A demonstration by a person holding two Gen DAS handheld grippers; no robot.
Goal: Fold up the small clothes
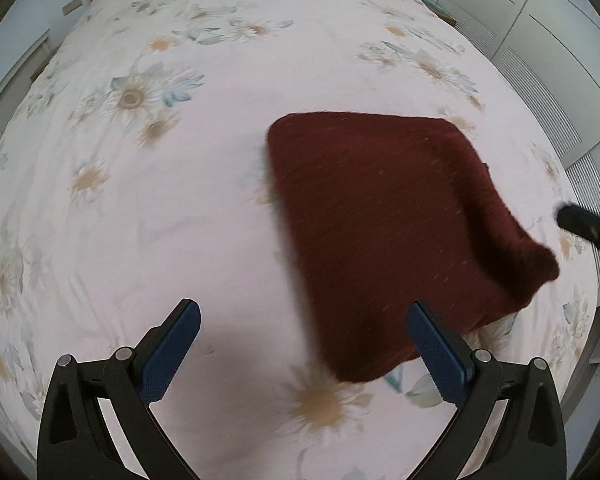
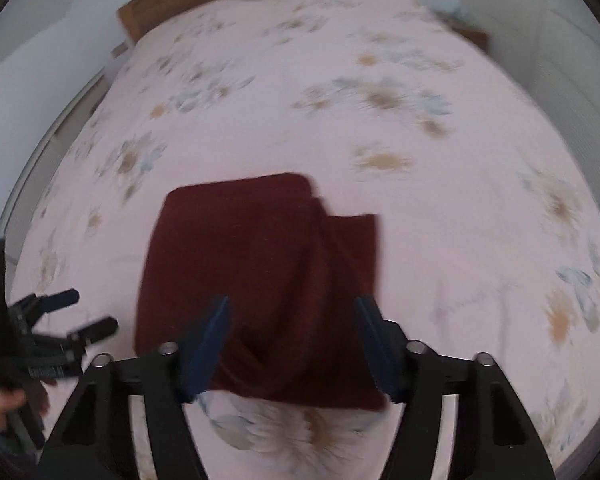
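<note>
The dark red garment [image 1: 388, 232] is lying folded into a compact block on the floral bed [image 1: 180, 200], so the left gripper [image 1: 304, 344] and right gripper [image 2: 292, 344] are both hanging above it wide apart, gripping nothing.

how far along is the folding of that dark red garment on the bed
Mostly done: the dark red garment lies folded into a compact rectangle on the floral bedspread. Nothing is in hand; left gripper and right gripper are open and empty. Left: perhaps tidying the uneven right-side layers.
</note>
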